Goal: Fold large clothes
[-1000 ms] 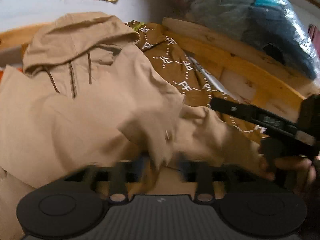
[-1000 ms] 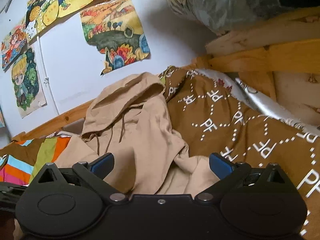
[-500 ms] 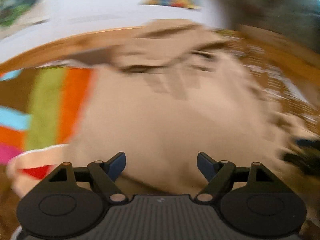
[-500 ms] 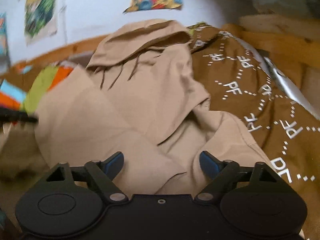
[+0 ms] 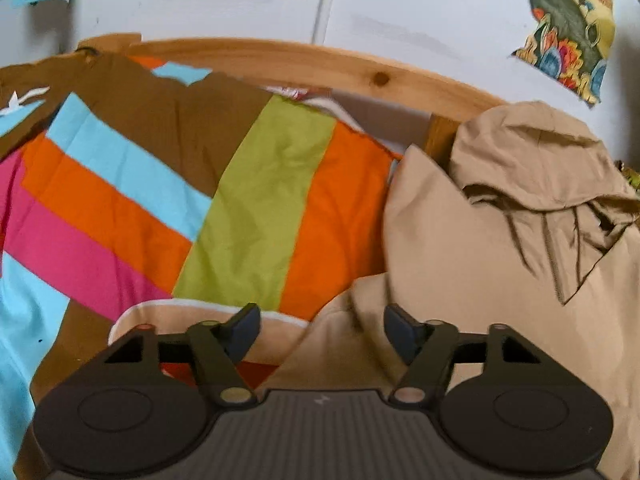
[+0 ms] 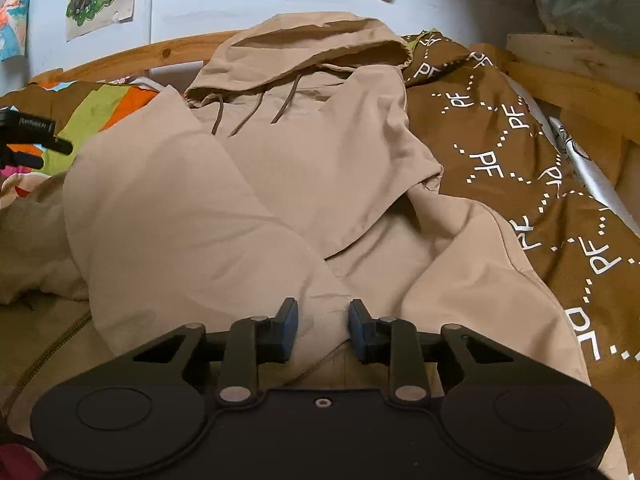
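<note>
A tan hoodie [image 6: 280, 184] lies on a bed, hood toward the wall, sleeves folded across its chest. Left claw [image 5: 322, 330] wide open, empty; right claw [image 6: 323, 326] half open above cloth. Likely next: grip the hem, fold upward.

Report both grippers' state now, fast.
Left gripper: open, holding nothing, above the edge of the tan hoodie.
Right gripper: partly closed around a fold of the tan hoodie, not clamped yet.
</note>
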